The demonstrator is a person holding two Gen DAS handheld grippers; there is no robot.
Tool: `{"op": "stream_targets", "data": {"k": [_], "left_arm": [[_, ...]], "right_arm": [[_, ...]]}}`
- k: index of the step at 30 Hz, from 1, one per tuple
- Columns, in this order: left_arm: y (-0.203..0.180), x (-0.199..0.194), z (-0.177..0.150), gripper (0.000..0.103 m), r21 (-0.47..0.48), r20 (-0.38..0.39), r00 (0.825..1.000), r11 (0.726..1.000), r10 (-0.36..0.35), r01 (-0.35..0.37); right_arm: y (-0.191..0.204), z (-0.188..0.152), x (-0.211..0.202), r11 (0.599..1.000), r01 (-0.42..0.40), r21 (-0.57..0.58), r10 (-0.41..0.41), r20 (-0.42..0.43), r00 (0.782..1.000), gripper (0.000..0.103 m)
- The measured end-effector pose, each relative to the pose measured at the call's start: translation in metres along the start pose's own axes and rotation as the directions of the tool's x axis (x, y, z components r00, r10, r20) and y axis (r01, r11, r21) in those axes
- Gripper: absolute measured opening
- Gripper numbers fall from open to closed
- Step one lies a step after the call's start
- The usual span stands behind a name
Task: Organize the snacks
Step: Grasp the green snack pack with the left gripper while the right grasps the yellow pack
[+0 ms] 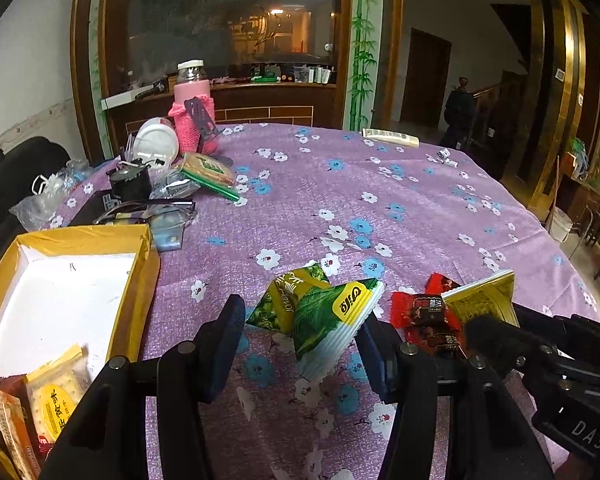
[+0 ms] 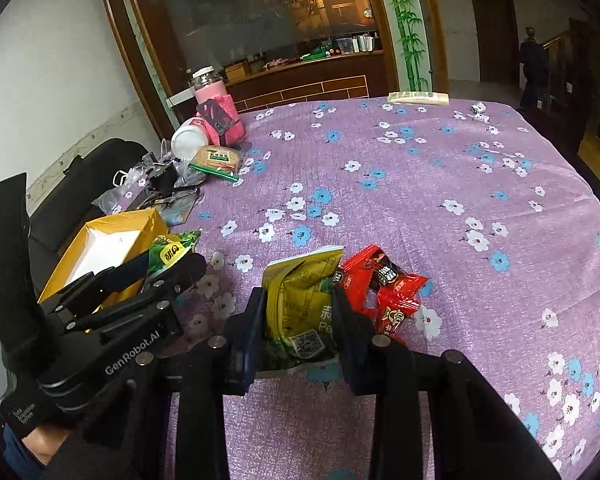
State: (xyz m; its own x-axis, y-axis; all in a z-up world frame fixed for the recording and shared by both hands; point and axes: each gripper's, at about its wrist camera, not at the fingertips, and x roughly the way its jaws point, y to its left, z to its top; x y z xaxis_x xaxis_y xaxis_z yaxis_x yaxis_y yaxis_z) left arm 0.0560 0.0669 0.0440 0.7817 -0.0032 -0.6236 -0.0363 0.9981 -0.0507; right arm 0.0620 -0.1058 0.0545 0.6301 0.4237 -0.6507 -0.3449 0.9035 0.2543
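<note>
My left gripper [image 1: 302, 322] is shut on a green and yellow snack packet [image 1: 324, 312], which hangs a little above the purple flowered tablecloth [image 1: 340, 200]. In the right wrist view that gripper [image 2: 176, 268] holds the packet [image 2: 172, 252] beside the yellow box [image 2: 112, 220]. My right gripper [image 2: 299, 300] is shut on a yellow-green snack packet [image 2: 300, 296], its pads pressing both sides. Red candy packets [image 2: 384, 284] lie on the cloth just right of it. The left wrist view shows the box [image 1: 140, 272] at the left with biscuit packets [image 1: 56, 396] in its near corner.
At the back left of the table stand a pink-sleeved bottle [image 1: 192, 108], a white tub [image 1: 156, 140], a green-edged biscuit pack [image 1: 208, 172], glasses [image 1: 148, 208] and plastic bags. A flat pack [image 2: 418, 98] lies at the far edge. A person [image 2: 534, 64] stands in the far doorway.
</note>
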Motion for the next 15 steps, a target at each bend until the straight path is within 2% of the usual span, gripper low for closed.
{"op": "stream_targets", "data": {"k": [15], "left_arm": [[-0.013, -0.008, -0.001, 0.058, 0.058, 0.061, 0.998, 0.998, 0.018, -0.021]], "right_arm": [[-0.003, 0.000, 0.000, 1.000, 0.014, 0.014, -0.014, 0.005, 1.000, 0.031]]}}
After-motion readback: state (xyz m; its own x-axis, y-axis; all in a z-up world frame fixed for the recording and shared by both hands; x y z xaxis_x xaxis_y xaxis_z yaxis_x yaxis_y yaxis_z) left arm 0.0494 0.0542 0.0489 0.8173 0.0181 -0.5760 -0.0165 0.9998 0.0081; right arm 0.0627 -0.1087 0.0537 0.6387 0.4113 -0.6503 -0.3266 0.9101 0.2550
